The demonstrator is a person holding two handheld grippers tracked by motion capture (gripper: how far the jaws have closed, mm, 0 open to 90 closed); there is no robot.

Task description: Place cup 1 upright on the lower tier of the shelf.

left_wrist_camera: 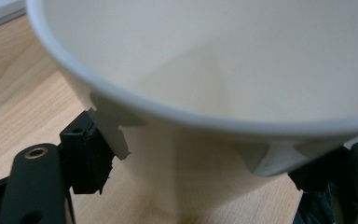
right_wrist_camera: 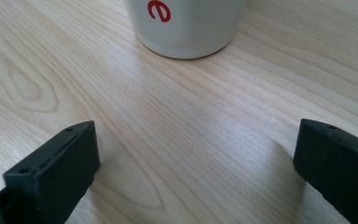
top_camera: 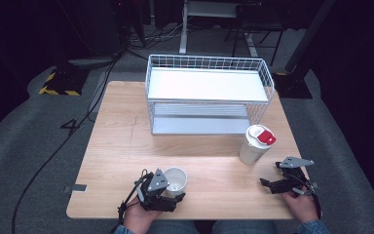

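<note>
Gripping the open white paper cup (top_camera: 175,180) near the desk's (top_camera: 117,146) front edge, the left gripper (top_camera: 171,194) has its jaws clamped on the wall; lift gently, upright, without crushing. The right gripper (top_camera: 269,184) rests with jaws wide, empty.

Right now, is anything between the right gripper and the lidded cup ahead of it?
No. In the right gripper view, bare wooden table runs from the open right gripper to the lidded cup; the high view agrees.

Probably lab: floor cables (top_camera: 53,146), hazard tape (top_camera: 58,91)
</note>
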